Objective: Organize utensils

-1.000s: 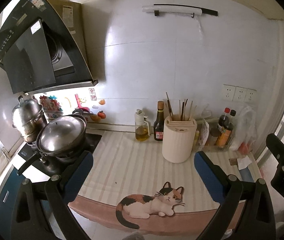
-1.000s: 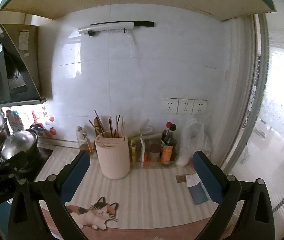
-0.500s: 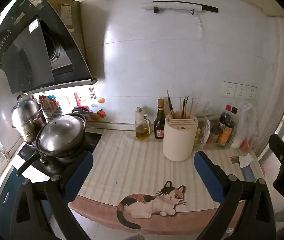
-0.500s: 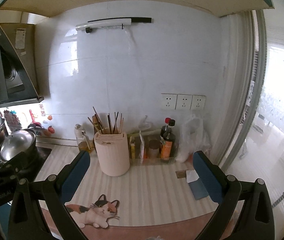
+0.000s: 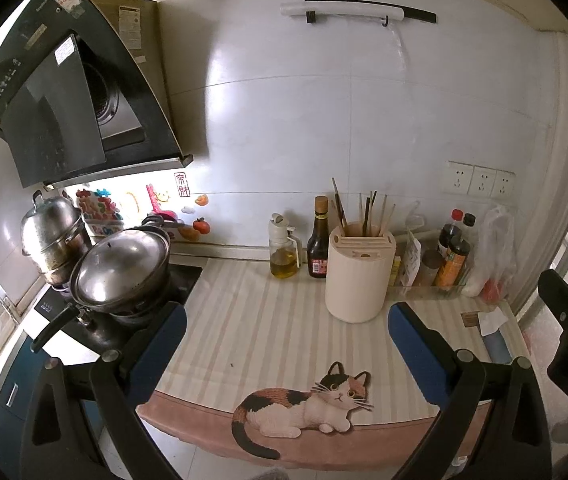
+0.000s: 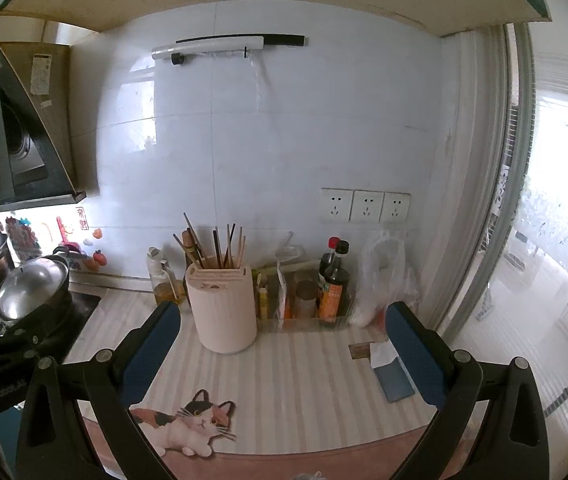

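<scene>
Both the left gripper (image 5: 284, 344) and the right gripper (image 6: 284, 344) hang wide open and empty above the worktop (image 5: 268, 320), in front of the cream holder (image 5: 359, 276). The chopsticks (image 5: 365, 212) stand upright in the holder. No loose utensil shows near it, so the scene fits either sorting about to start or sorting finished.

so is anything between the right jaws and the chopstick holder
Nothing visible. The right gripper is open and empty, and only bare striped mat lies between it and the holder.
</scene>
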